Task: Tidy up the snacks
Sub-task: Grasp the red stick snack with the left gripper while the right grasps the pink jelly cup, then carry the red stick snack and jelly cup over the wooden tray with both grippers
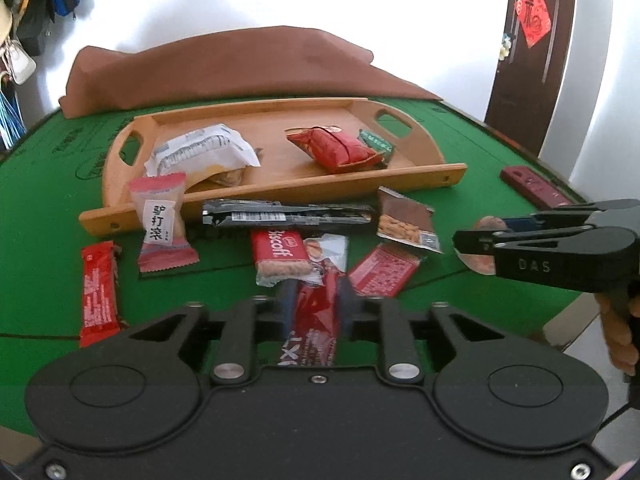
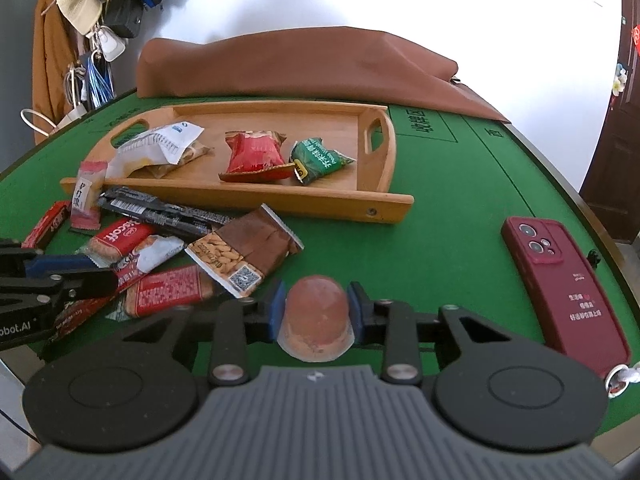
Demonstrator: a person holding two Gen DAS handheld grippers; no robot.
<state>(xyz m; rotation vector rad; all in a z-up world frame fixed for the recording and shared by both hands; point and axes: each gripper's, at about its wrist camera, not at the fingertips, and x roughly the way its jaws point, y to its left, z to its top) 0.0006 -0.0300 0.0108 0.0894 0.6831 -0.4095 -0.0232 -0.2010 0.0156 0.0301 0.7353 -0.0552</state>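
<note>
A wooden tray point(image 1: 416, 176) point(image 2: 328, 204) lies on the green table and holds a white packet point(image 1: 200, 148), a red packet point(image 1: 336, 148) and a green packet point(image 2: 320, 158). Several loose snacks lie in front of it, among them a Biscoff pack point(image 1: 280, 258) and an almond bar point(image 2: 240, 252). My left gripper point(image 1: 314, 312) is shut on a red snack bar point(image 1: 314, 328) just above the table. My right gripper point(image 2: 316, 312) is shut on a brown jelly cup point(image 2: 316, 320); it also shows in the left wrist view point(image 1: 476, 244).
A dark red phone point(image 2: 564, 284) lies on the table at the right. A brown cloth point(image 1: 224, 68) is heaped behind the tray. A red bar point(image 1: 98, 292) lies far left. Bags hang on the wall at the back left.
</note>
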